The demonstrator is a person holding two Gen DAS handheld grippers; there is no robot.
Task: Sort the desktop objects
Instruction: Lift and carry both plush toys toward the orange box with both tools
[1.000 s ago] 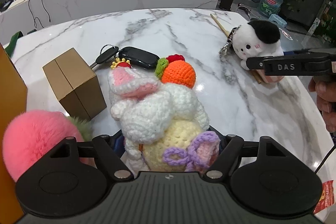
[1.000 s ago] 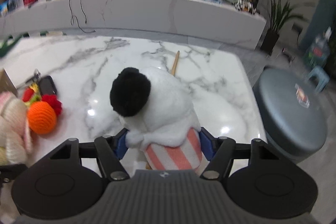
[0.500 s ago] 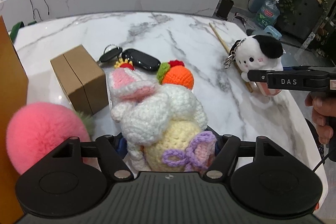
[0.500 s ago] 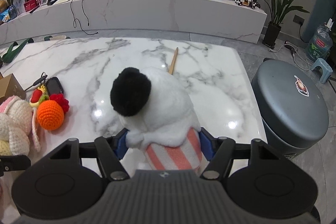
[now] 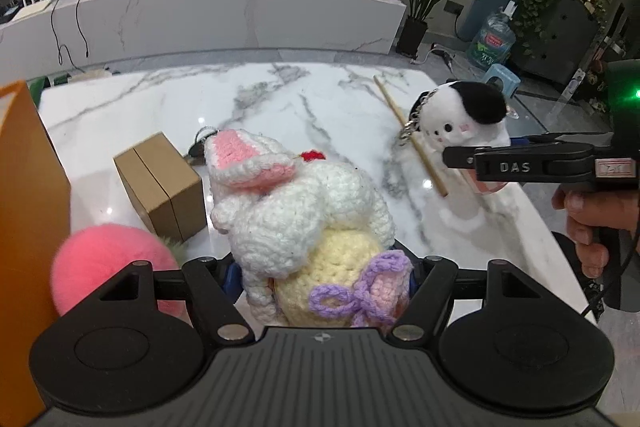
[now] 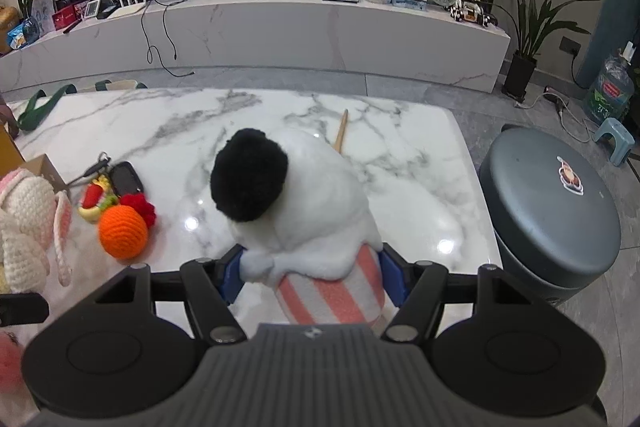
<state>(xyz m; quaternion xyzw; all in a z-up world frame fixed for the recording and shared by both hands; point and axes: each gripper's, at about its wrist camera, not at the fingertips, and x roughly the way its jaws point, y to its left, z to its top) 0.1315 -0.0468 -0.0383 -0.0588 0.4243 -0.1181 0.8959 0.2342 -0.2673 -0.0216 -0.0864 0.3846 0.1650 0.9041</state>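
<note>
- Left gripper: clamped on the crocheted rabbit, white with pink-lined ears, a cream body and a purple yarn bow; the toy sits between the blue pads and is carried above the marble table.
- Right gripper: clamped on the plush dog, white with one black ear and a pink-and-white striped lower half; the pads press on the striped part. In the left wrist view the same toy hangs at the right side, a metal keychain dangling from its head, with a person's hand on the grip.
- Cardboard box: small, brown, closed, standing on the table left of the rabbit.
- Pink pompom: fluffy, near left, just beside the box.
- Orange panel: tall, flat, at the far-left edge of the left wrist view.
- Wooden stick: lying on the table on the right, below the plush dog.
- Crocheted orange: on the table on the left of the right wrist view, touching a red crocheted piece.
- Black key fob: just beyond the orange, beside a small strawberry charm.
- Grey round bin: on the floor, right of the table.
</note>
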